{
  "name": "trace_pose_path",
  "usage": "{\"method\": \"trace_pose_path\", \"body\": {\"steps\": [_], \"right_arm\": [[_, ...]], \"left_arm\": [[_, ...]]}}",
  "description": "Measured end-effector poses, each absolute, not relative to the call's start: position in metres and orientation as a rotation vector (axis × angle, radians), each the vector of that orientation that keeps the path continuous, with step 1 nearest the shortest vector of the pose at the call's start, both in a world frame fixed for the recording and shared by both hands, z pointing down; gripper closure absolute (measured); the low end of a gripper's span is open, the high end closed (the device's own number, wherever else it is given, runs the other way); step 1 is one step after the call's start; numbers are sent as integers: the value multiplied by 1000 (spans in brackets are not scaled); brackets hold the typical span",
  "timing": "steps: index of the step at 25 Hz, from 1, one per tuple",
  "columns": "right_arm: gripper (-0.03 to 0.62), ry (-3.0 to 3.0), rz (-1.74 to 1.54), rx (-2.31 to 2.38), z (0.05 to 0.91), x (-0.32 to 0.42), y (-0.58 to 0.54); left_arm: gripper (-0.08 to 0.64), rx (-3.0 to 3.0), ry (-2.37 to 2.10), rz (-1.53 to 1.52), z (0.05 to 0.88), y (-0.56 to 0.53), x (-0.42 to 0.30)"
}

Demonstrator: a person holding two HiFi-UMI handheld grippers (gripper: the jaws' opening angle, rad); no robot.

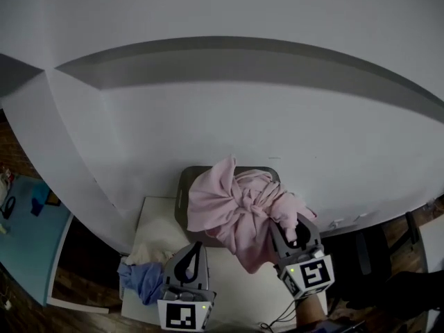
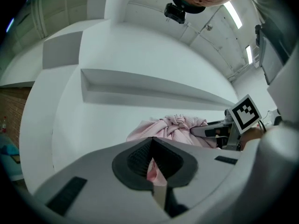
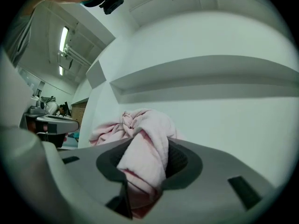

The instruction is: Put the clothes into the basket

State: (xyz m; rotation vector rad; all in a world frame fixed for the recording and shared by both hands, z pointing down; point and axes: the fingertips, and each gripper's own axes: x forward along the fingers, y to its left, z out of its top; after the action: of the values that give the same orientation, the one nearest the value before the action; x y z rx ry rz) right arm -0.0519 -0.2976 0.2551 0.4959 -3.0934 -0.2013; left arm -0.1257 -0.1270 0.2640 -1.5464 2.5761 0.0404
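Note:
A crumpled pink garment (image 1: 236,207) hangs above a dark basket (image 1: 182,194) that stands on a white table (image 1: 161,217). My right gripper (image 1: 288,229) is shut on a thick fold at the garment's right side; in the right gripper view the pink fold (image 3: 142,148) fills the gap between the jaws of the right gripper (image 3: 145,146). My left gripper (image 1: 196,247) sits at the garment's lower left edge, shut, and in its own view the left gripper (image 2: 152,140) has a thin strip of pink cloth (image 2: 153,171) pinched between the pads. The bunched garment (image 2: 177,125) shows beyond it.
A cream cloth (image 1: 149,254) and a blue cloth (image 1: 142,279) lie piled at the table's left edge. A teal table (image 1: 28,241) stands further left. A white curved wall (image 1: 243,116) rises behind the basket. Dark furniture (image 1: 368,255) is at the right.

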Motion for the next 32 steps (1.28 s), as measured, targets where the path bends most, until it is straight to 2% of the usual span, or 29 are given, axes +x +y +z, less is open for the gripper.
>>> {"method": "trace_pose_path", "body": {"steps": [6, 11, 17, 24, 29, 30, 31, 32], "right_arm": [[423, -2992, -129, 390, 296, -101, -326], [367, -2934, -124, 312, 325, -147, -345], [386, -2974, -124, 286, 328, -158, -348], [405, -2985, -83, 345, 329, -132, -346], [450, -2998, -75, 344, 327, -108, -324], [473, -3004, -73, 334, 328, -103, -318], [536, -3013, -77, 319, 328, -98, -311], [568, -3019, -89, 298, 328, -94, -303]], "left_arm": [[551, -1502, 2669, 28, 286, -143, -158], [551, -1454, 2696, 7, 292, -156, -179], [551, -1435, 2751, -9, 310, -159, -188], [551, -1449, 2711, 11, 301, -160, -178], [551, -1476, 2707, 29, 293, -154, -164], [551, -1484, 2704, 26, 292, -153, -162], [551, -1490, 2696, 26, 291, -153, -160], [551, -1495, 2689, 27, 289, -152, -158]]}}
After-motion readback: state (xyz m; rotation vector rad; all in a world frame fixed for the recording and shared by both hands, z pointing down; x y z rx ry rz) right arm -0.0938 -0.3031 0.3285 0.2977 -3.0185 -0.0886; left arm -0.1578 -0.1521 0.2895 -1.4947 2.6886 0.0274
